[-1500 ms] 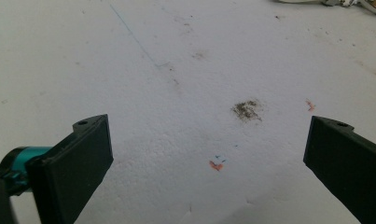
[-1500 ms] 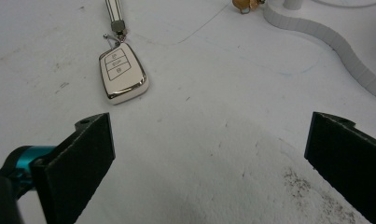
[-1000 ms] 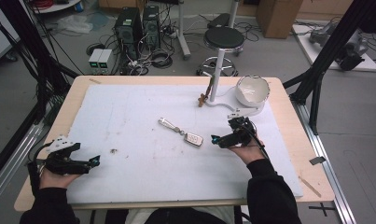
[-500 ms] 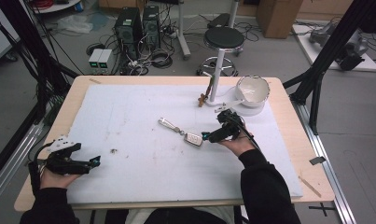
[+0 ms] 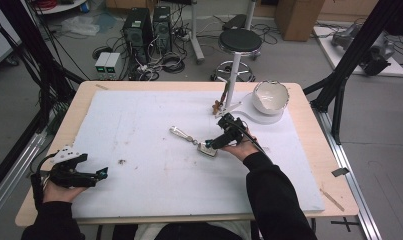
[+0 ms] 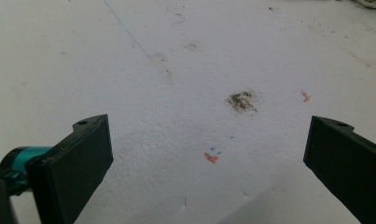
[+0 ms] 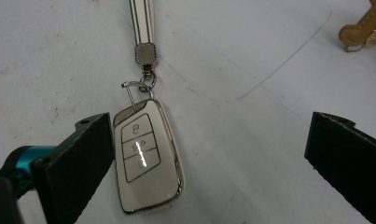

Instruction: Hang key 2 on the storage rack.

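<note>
White glossy car key (image 7: 148, 158) with three buttons, lying flat, face up, just beside the left jaw; its strap (image 7: 142, 21) extends away, beyond the jaws.

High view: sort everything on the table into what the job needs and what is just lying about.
In the job:
- white-and-chrome car key fob on its metal-clasped strap
- right tongs, open around the fob

Lying about:
- white bowl
- small brown trinket
- left tongs, open and idle
- dark smudge
</note>
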`<state>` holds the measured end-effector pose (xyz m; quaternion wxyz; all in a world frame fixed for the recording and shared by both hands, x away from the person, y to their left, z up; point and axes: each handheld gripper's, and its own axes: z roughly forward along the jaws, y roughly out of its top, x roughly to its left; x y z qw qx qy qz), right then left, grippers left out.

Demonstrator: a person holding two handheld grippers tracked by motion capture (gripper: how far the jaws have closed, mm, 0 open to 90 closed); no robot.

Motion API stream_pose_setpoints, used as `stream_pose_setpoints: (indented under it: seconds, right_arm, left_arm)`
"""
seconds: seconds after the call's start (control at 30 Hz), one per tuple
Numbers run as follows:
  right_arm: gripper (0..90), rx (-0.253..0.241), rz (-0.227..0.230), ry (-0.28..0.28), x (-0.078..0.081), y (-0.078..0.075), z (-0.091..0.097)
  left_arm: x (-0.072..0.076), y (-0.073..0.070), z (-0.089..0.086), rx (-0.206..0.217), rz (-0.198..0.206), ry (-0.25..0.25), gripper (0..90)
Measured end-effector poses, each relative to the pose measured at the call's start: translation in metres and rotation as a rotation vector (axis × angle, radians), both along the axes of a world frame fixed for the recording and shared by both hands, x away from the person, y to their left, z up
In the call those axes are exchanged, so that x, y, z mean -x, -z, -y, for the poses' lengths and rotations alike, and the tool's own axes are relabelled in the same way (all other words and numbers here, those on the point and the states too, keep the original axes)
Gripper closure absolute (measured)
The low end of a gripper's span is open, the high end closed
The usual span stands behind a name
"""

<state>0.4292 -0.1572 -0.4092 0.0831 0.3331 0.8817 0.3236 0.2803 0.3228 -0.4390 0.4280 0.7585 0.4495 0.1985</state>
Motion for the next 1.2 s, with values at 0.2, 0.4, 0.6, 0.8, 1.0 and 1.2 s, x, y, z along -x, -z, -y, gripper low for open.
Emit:
stream_pose_setpoints:
  seconds: [0.2, 0.4, 0.6, 0.8, 1.0, 1.2]
  right_arm:
    - [0.6, 0.008, -0.011, -0.017, -0.005, 0.003, -0.012]
    - [0.6, 0.035, -0.009, -0.036, -0.012, 0.001, -0.026]
    - [0.6, 0.058, 0.004, -0.070, -0.020, -0.006, -0.046]
    - [0.6, 0.075, -0.006, -0.083, -0.031, -0.006, -0.065]
    - [0.6, 0.087, -0.020, -0.108, -0.040, -0.004, -0.085]
    - [0.6, 0.119, -0.035, -0.130, -0.045, 0.000, -0.103]
  left_arm:
    - [0.000, 0.001, 0.001, -0.014, -0.006, -0.001, 1.7]
    - [0.000, 0.000, 0.003, -0.015, -0.001, 0.003, 1.7]
    - [0.000, 0.000, 0.003, -0.015, -0.003, 0.001, 1.7]
    - [0.000, 0.000, 0.002, -0.015, -0.004, 0.006, 1.7]
    - [0.001, 0.001, 0.001, -0.010, -0.004, 0.004, 1.7]
    - [0.003, -0.002, 0.001, 0.010, 0.007, 0.010, 1.7]
